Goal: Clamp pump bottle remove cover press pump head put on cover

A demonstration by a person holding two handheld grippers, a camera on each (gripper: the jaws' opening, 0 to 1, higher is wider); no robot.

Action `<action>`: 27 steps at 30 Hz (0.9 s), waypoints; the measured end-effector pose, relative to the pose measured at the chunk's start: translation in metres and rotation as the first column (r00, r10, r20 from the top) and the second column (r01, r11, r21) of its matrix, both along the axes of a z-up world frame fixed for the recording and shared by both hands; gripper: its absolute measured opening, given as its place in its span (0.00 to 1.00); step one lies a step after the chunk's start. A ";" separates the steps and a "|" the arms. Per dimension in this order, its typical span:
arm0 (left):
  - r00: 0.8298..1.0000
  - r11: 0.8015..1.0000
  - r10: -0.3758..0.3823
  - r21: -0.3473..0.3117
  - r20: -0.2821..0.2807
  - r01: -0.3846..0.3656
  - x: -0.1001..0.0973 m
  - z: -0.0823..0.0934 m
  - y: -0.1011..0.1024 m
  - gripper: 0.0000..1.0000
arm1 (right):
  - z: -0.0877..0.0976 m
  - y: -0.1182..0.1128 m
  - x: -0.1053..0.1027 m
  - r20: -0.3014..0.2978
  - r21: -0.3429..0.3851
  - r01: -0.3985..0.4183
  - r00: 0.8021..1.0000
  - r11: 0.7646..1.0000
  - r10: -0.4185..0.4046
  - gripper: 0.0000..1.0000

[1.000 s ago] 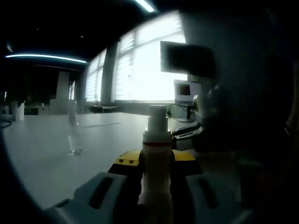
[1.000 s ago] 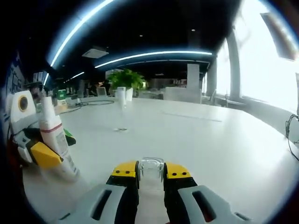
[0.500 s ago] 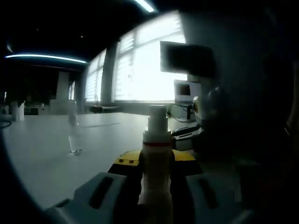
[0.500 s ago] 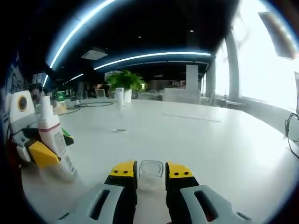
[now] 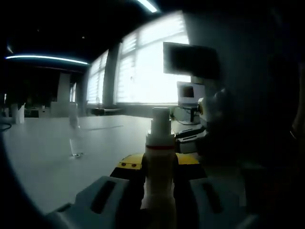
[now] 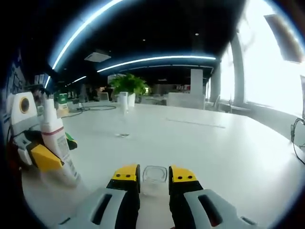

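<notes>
Clear cover [image 6: 154,174] sat clamped in the right gripper [image 6: 154,177]; the upright bottle [image 6: 57,143], clamped by the left gripper [image 5: 159,167], stood at ten o'clock.

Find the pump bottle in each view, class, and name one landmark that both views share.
Left gripper view: the bottle stands bottom centre, clamped in the left claw.
Right gripper view: the bottle is at the left edge, leaning, clamped there too.
Shared landmark: the bright windows.
</notes>
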State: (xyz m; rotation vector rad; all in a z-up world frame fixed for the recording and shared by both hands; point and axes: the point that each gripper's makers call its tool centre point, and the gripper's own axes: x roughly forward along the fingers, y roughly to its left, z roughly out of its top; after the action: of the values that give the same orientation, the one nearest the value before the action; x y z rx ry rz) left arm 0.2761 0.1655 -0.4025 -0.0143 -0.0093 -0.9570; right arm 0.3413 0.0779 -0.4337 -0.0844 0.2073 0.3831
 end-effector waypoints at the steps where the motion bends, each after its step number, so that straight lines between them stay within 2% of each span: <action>1: 1.000 1.000 0.000 0.000 0.000 0.000 0.000 0.000 0.000 0.13 | 0.001 0.000 -0.001 0.003 0.001 0.001 1.000 1.000 -0.001 0.19; 18: 1.000 1.000 0.001 -0.001 -0.002 -0.001 0.001 0.000 0.001 0.13 | 0.032 -0.001 -0.009 0.094 0.000 -0.007 0.996 1.000 0.007 0.16; 22: 1.000 1.000 0.001 -0.001 -0.001 -0.001 0.001 0.000 0.001 0.13 | 0.039 0.001 -0.014 0.116 0.003 -0.016 0.993 1.000 0.016 0.13; 27: 1.000 1.000 0.002 0.000 -0.001 -0.002 0.001 0.000 0.000 0.13 | 0.042 0.008 -0.022 0.138 -0.029 -0.052 0.989 0.998 0.056 0.07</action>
State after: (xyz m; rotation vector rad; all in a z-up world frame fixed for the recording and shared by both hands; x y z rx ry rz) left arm 0.2769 0.1659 -0.4028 -0.0147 -0.0087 -0.9547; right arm 0.3193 0.0856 -0.3914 -0.1417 0.0730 0.4269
